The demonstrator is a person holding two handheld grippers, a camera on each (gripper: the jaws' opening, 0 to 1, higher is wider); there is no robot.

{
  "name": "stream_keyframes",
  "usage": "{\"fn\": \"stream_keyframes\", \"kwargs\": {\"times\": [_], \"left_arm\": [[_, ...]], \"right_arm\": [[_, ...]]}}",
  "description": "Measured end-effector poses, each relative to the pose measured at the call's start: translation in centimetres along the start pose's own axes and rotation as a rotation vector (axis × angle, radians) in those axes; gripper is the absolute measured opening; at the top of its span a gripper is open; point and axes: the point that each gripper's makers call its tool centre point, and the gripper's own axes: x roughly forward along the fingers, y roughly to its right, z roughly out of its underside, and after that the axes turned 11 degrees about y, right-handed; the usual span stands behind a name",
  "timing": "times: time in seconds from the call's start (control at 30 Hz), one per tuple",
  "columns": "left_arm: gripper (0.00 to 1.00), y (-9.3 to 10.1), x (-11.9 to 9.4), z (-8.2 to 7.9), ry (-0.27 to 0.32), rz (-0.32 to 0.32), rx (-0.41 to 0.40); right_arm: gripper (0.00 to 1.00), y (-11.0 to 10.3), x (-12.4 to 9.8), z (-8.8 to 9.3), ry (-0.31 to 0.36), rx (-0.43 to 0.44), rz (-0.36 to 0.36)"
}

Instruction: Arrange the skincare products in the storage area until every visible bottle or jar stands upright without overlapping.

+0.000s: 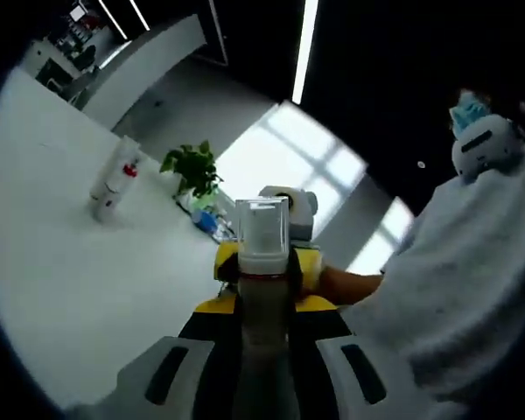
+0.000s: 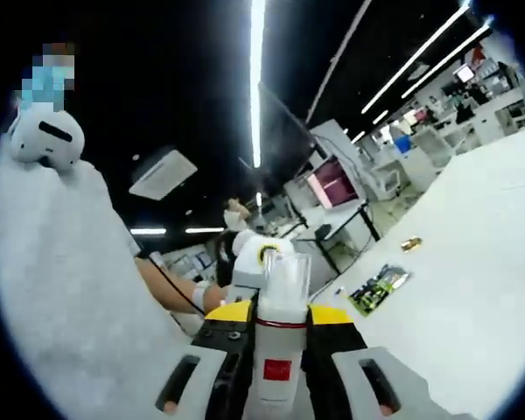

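In the left gripper view a tall bottle with a clear cap (image 1: 262, 254) stands up between my jaws, and my left gripper (image 1: 262, 350) is shut on its body. The right gripper's yellow body (image 1: 310, 264) shows just behind that bottle, held by a hand. In the right gripper view a bottle with a clear cap, red band and red label (image 2: 278, 350) sits between my jaws, with my right gripper (image 2: 280, 372) shut on it. Two pale bottles with a red mark (image 1: 114, 179) stand close together on the white table (image 1: 70, 280).
A small potted plant (image 1: 192, 171) and a blue packet (image 1: 206, 219) sit at the table's far edge. A green packet (image 2: 378, 289) and a small gold object (image 2: 410, 244) lie on the white tabletop (image 2: 472, 297). A person in a white garment (image 1: 472, 289) stands close.
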Motion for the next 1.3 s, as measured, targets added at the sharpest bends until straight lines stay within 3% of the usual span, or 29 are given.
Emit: {"fn": "stream_keyframes", "kwargs": {"times": [0.07, 0.13, 0.17, 0.23, 0.3, 0.37, 0.47, 0.53, 0.63, 0.73, 0.93, 1.03, 1.07, 1.13, 1.2, 1.3], "left_arm": [[0.16, -0.2, 0.2, -0.3, -0.009, -0.001, 0.031], [0.17, -1.7, 0.6, -1.0, 0.003, -0.066, 0.067], [0.18, -1.9, 1.0, -0.8, -0.017, -0.078, 0.086], [0.2, -3.3, 1.8, -1.1, -0.036, -0.146, 0.192], [0.21, -3.6, 2.9, -1.3, -0.068, -0.165, 0.282], [0.23, -3.8, 3.9, -1.1, -0.104, -0.182, 0.317], [0.25, -4.0, 5.4, -1.4, -0.1, -0.208, 0.332], [0.23, -4.0, 5.9, -2.0, -0.084, -0.215, 0.34], [0.2, -4.3, 6.0, -2.5, -0.096, -0.24, 0.275], [0.2, -4.3, 5.9, -2.5, -0.143, -0.24, 0.353], [0.19, -4.4, 5.2, -2.9, -0.168, -0.231, 0.379], [0.19, -3.8, 4.9, -3.3, -0.16, -0.2, 0.369], [0.19, -3.1, 5.0, -3.5, -0.125, -0.164, 0.313], [0.19, -3.3, 4.5, -3.8, -0.121, -0.17, 0.323], [0.19, -3.2, 4.2, -3.9, -0.118, -0.167, 0.317], [0.19, -2.8, 4.0, -3.8, -0.111, -0.145, 0.295]], "right_arm": [[0.14, 0.8, -0.2, -0.4, 0.03, -0.03, 0.058], [0.13, 2.5, -0.5, -1.2, 0.081, -0.045, 0.18], [0.13, 3.0, -0.7, -1.2, 0.075, -0.05, 0.221], [0.13, 4.5, -1.1, -2.0, 0.091, -0.108, 0.341], [0.13, 5.1, -1.5, -2.7, 0.079, -0.166, 0.41], [0.13, 5.4, -2.0, -3.7, 0.086, -0.211, 0.46], [0.13, 5.4, -2.4, -5.6, 0.153, -0.243, 0.512], [0.13, 5.6, -2.9, -6.5, 0.161, -0.288, 0.553], [0.13, 5.5, -3.3, -7.0, 0.192, -0.285, 0.576], [0.13, 5.5, -3.4, -7.0, 0.199, -0.281, 0.565], [0.14, 5.3, -2.7, -7.0, 0.203, -0.293, 0.523], [0.16, 4.7, -2.1, -7.0, 0.173, -0.332, 0.47], [0.19, 4.6, -2.0, -7.0, 0.167, -0.328, 0.449], [0.22, 4.7, -2.0, -6.9, 0.16, -0.32, 0.442], [0.25, 4.4, -1.9, -6.6, 0.133, -0.372, 0.417], [0.22, 3.6, -1.4, -6.0, 0.107, -0.344, 0.356]]}}
